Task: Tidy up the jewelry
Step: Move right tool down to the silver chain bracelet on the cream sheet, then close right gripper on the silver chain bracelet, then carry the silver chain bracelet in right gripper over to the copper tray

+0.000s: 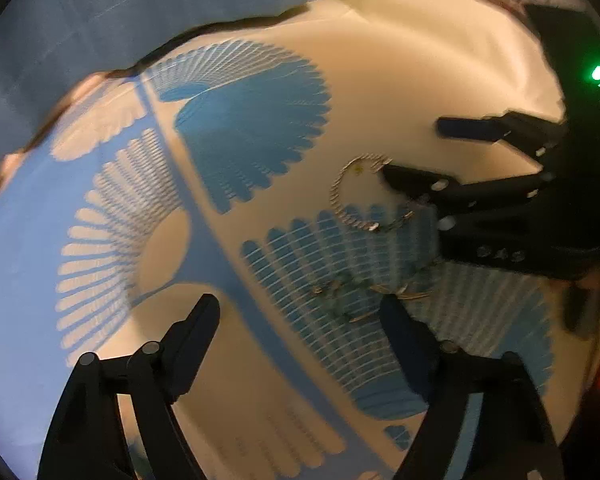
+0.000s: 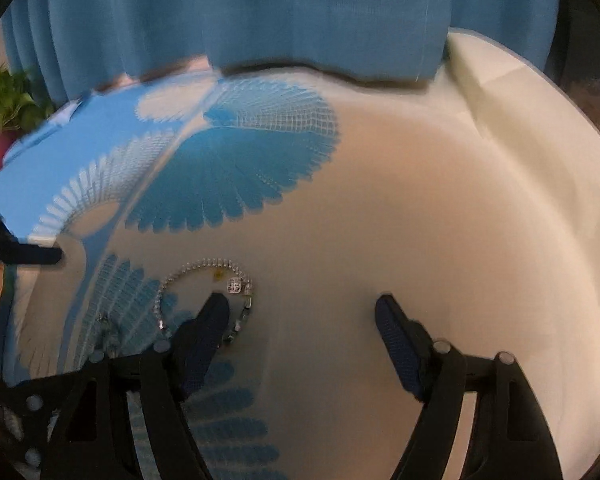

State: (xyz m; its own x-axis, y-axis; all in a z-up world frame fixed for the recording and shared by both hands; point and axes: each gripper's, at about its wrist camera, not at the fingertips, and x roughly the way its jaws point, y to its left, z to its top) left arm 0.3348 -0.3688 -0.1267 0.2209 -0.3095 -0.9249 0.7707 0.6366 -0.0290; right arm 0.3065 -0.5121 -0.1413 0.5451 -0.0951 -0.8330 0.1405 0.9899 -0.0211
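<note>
From my left wrist view, the small pieces of jewelry (image 1: pixel 352 296) near my fingers smear into glints I can't identify. My right gripper (image 2: pixel 302 312) covers the near arc of the bracelet (image 2: pixel 204 280), and the potted plant (image 2: pixel 4 108) is cut off at the edge.

My jaws are matt black plastic, with finely textured dark blue pads (image 2: pixel 396 340). Under them lies smooth, matt cream cloth printed with blue fans (image 2: pixel 340 220). The glittering silver metal chain bracelet (image 2: pixel 204 266) shines. Blue curtain fabric (image 2: pixel 260 12) looks soft.
</note>
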